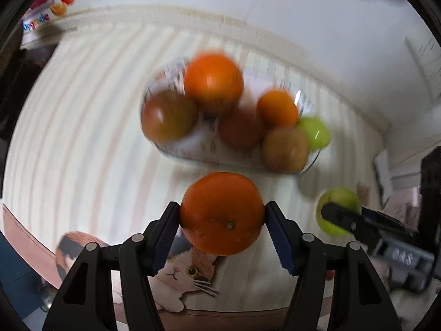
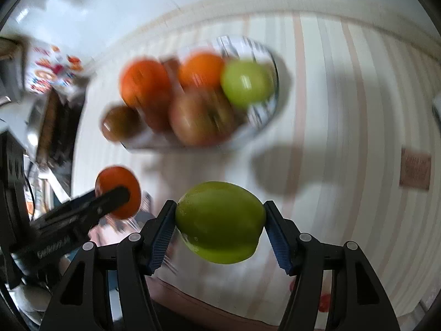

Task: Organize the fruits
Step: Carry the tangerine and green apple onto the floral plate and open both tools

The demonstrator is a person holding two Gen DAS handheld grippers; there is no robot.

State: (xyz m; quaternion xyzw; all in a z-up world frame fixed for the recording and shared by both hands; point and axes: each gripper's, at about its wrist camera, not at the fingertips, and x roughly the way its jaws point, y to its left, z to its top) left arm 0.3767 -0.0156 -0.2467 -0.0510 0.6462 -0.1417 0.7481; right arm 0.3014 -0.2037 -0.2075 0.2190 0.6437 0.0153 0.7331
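Observation:
My left gripper is shut on an orange, held above the striped tablecloth. My right gripper is shut on a green apple, also lifted off the cloth. Beyond both stands a glass bowl with several fruits: oranges, reddish-brown fruits and a green apple. In the left wrist view the right gripper with its green apple shows at the right. In the right wrist view the left gripper with its orange shows at the left.
The striped tablecloth covers the table; a cat picture lies on it near the front edge. A box printed with fruit pictures and dark objects stand at the table's left side. A brown patch lies on the cloth at the right.

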